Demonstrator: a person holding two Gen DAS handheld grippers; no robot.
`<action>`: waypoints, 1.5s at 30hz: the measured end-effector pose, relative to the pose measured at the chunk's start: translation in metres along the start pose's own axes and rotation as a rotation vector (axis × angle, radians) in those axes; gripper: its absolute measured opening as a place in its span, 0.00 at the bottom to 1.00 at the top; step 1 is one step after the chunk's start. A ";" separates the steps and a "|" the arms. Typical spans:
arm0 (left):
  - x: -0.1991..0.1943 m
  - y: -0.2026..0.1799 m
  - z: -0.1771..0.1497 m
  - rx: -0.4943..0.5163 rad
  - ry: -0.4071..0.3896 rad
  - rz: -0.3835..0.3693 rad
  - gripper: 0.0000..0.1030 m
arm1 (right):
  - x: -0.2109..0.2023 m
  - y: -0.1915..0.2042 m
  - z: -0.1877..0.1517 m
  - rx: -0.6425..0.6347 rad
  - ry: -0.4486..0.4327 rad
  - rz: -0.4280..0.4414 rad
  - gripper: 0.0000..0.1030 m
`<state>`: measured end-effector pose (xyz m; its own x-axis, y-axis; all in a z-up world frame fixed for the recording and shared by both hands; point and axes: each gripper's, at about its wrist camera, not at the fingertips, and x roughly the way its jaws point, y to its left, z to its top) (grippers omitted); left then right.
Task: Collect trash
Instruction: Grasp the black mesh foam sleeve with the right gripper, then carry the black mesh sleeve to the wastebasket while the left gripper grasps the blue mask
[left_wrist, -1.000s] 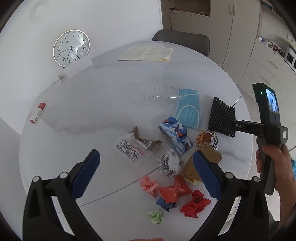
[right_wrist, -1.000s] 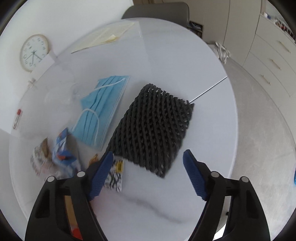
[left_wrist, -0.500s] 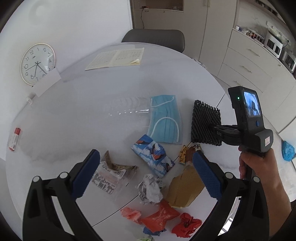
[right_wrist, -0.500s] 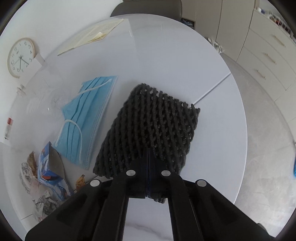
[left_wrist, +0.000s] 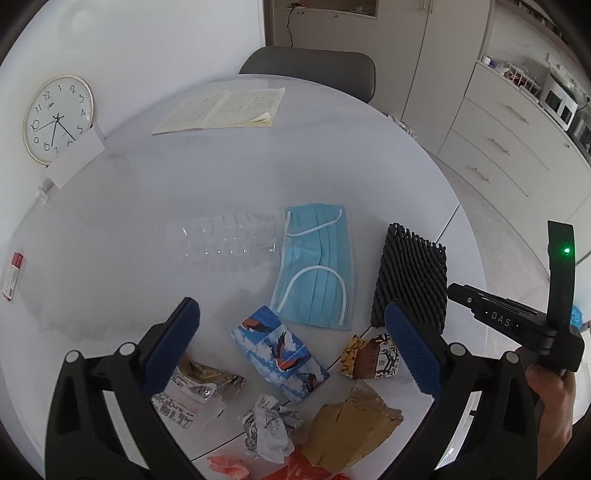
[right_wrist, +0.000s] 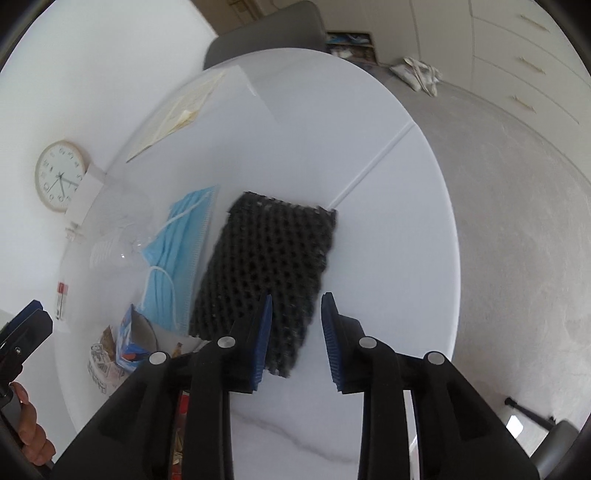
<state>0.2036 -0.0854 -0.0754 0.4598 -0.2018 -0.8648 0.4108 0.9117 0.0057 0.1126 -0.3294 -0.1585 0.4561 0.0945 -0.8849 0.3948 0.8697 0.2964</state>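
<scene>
1. The right gripper (right_wrist: 296, 332) has matte black plastic arms with silver rivets and ribbed blue pads; its jaws stand a little apart with nothing clamped, and the near edge of the black foam net (right_wrist: 266, 273) lies in the gap and under the left pad, blurred.
2. Seen from the left wrist view, that tool's black body bears the white letters "DAS" and a lit green dot.
3. The left gripper (left_wrist: 291, 347) is of the same build, with stippled blue pads; its jaws are spread wide and hold nothing, hanging above the litter.
4. The black foam net (left_wrist: 410, 277), a soft open lattice of roughly rectangular shape, lies flat on the glossy white round table (left_wrist: 332, 147), near its right rim.
5. Just left of the net lies a pleated light-blue face mask (left_wrist: 317, 266) with white ear loops.
6. Left of the mask, touching it, lies a clear ribbed plastic bottle (left_wrist: 229, 240) on its side.
7. Below the mask lies a crushed blue-and-white carton (left_wrist: 279, 350) printed with birds.
8. Just below the net sits a small brown-and-white wrapper (left_wrist: 369, 360); its print is too small to read.
9. Further below lie brown paper (left_wrist: 351, 428), a crumpled printed paper ball (left_wrist: 269, 424) and a clear barcoded wrapper (left_wrist: 192, 395).
10. Well beyond the net, at the far rim, lies an open notebook (left_wrist: 221, 110) of cream, handwritten pages.
11. A round white clock (left_wrist: 57, 118) with a pale rim leans against the wall, far left of the net.
</scene>
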 end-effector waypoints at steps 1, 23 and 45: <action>0.001 0.001 0.000 -0.003 0.001 0.002 0.94 | 0.004 -0.004 0.000 0.019 0.014 0.004 0.28; 0.077 -0.046 0.014 0.081 0.111 0.036 0.90 | -0.037 -0.023 -0.017 0.103 -0.067 0.072 0.11; 0.154 -0.050 0.028 -0.093 0.213 0.080 0.19 | -0.106 -0.085 -0.063 0.145 -0.090 0.053 0.11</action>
<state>0.2760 -0.1724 -0.1946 0.3077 -0.0563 -0.9498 0.3010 0.9527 0.0410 -0.0198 -0.3829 -0.1129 0.5466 0.0886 -0.8327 0.4763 0.7850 0.3961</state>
